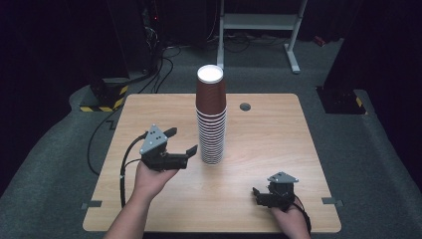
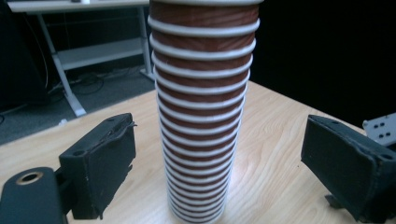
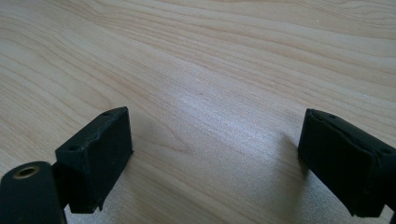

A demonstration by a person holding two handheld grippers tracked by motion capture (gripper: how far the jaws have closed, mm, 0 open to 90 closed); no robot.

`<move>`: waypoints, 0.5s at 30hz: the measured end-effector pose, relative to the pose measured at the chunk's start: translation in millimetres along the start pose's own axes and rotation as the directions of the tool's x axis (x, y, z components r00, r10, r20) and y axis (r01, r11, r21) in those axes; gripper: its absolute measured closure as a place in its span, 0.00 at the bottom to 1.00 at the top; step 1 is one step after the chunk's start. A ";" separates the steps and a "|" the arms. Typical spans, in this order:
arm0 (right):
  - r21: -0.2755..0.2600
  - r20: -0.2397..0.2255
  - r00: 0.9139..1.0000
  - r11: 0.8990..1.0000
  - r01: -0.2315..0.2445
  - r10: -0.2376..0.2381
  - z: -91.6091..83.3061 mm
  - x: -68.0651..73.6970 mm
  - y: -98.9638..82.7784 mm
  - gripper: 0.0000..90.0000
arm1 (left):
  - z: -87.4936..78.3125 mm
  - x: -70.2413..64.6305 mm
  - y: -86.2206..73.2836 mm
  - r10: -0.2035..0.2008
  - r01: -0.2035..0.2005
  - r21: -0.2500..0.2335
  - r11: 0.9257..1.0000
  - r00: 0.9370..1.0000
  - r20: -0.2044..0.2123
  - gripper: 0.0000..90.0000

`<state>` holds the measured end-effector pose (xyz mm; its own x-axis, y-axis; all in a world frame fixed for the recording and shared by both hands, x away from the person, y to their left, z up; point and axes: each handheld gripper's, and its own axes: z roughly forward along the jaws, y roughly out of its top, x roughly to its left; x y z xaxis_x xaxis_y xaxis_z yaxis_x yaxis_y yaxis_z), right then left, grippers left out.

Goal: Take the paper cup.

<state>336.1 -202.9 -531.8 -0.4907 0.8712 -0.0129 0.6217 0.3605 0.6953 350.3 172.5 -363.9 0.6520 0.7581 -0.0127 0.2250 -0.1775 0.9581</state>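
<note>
A tall stack of brown paper cups (image 1: 211,119) with white rims stands upside down at the middle of the wooden table (image 1: 278,144). My left gripper (image 1: 183,140) is held open just left of the stack's lower part, jaws pointing at it. In the left gripper view the stack (image 2: 203,116) rises between and beyond the wide-apart jaws of that gripper (image 2: 219,144), with no contact. My right gripper (image 1: 256,195) rests low near the table's front right, open. In the right gripper view its jaws (image 3: 215,149) stand apart over bare wood (image 3: 210,70).
A round cable hole (image 1: 245,106) sits in the table behind the stack. Beyond the far edge stand a white desk frame (image 1: 259,22) and a black base with yellow-black stripes (image 1: 104,97) on grey carpet. Cables trail from both grippers.
</note>
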 end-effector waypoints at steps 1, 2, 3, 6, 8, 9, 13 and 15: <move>0.000 -0.001 1.000 1.000 0.001 -0.001 0.1 -0.1 0.1 0.11 | 0.4 -0.5 2.4 0.004 -0.004 -0.004 1.000 1.000 0.000 0.11; 0.000 -0.002 1.000 1.000 0.003 -0.003 0.1 -0.2 0.1 0.11 | 0.7 -0.7 4.8 0.008 -0.008 -0.004 1.000 1.000 0.000 0.11; -0.001 -0.001 1.000 1.000 0.004 -0.004 0.2 -0.3 0.2 0.11 | 1.4 -0.9 7.1 0.009 -0.009 -0.007 1.000 1.000 0.002 0.11; -0.001 -0.002 1.000 1.000 0.004 -0.004 0.2 -0.2 0.2 0.11 | 2.4 -1.9 14.1 0.014 -0.014 -0.020 1.000 1.000 0.004 0.11; 0.000 -0.002 1.000 1.000 0.003 -0.003 0.2 -0.2 0.1 0.11 | 3.1 -2.3 18.7 0.013 -0.012 -0.030 0.999 1.000 0.008 0.12; 0.000 -0.002 1.000 1.000 0.003 -0.003 0.2 -0.2 0.2 0.11 | 3.5 -2.5 21.0 0.015 -0.015 -0.033 0.999 1.000 0.011 0.12; -0.001 -0.002 1.000 1.000 0.004 -0.004 0.3 -0.3 0.2 0.11 | 6.4 -2.2 28.9 0.011 -0.010 -0.048 0.999 1.000 0.021 0.12; -0.001 -0.002 1.000 1.000 0.005 -0.005 0.2 -0.3 0.2 0.11 | 7.0 -1.7 31.2 0.016 -0.015 -0.050 0.999 1.000 0.020 0.12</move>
<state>336.5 -203.0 -531.8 -0.4951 0.8687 -0.0151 0.6188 0.3648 0.6957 361.3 161.2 -335.9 0.6696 0.7427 -0.0030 0.1784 -0.1570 0.9713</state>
